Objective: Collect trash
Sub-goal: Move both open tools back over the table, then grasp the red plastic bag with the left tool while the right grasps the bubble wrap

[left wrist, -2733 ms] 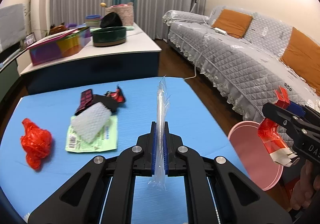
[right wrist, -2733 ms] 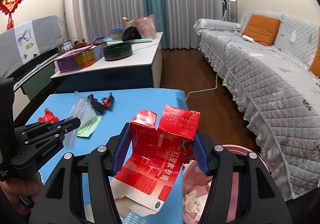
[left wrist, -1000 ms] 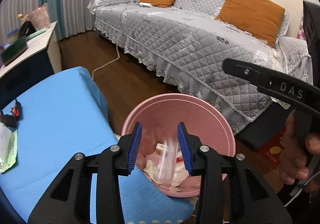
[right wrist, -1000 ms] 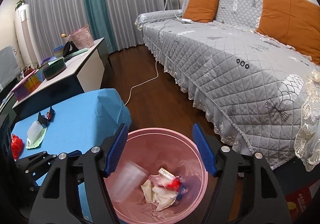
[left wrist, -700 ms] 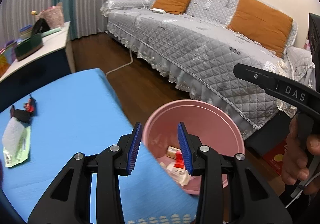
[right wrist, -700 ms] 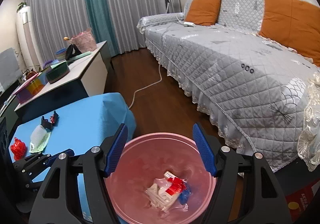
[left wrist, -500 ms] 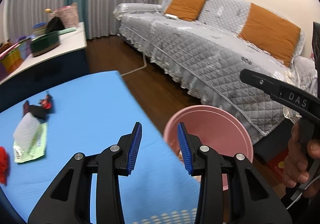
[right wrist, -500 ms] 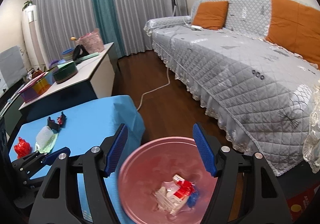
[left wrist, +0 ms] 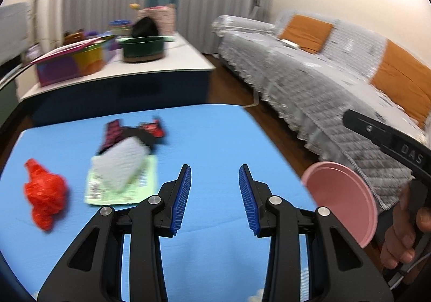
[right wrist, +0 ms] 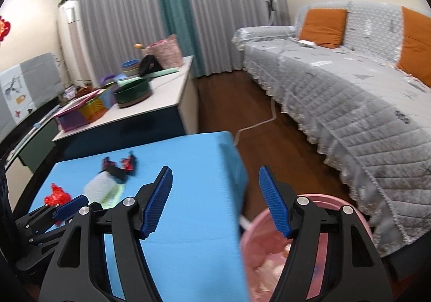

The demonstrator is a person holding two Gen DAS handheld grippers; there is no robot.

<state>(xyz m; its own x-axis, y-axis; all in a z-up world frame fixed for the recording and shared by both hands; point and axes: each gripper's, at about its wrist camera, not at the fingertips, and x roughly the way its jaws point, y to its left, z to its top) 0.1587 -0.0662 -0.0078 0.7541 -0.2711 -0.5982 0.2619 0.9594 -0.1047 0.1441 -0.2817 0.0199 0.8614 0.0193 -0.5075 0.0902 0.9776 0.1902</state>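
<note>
So both grippers were empty at this point. Left gripper (left wrist: 215,199) had its blue pads parted with nothing between them, hovering over the blue table (left wrist: 215,135). Right gripper (right wrist: 215,202) was spread wider, also holding nothing, sitting over the table's right edge with the pink bin (right wrist: 334,256) partly under its right finger. The person's hand (left wrist: 404,237) on the right gripper's handle showed at the edge of the left camera.

Trash on the table, all on the left side: a crumpled red bag (left wrist: 44,194) furthest left, then a pale green packet (left wrist: 121,186) with a white foam net sleeve (left wrist: 121,167) lying on top of it, and just behind those a dark wrapper with red bits (left wrist: 134,132). Everything was pretty motion-blurred, so couldn't read any labels.

The bin stood on the floor just off the table's right edge, with some pale scraps (right wrist: 272,269) visible inside. Behind it was the grey sofa (right wrist: 350,92) with orange cushions.
</note>
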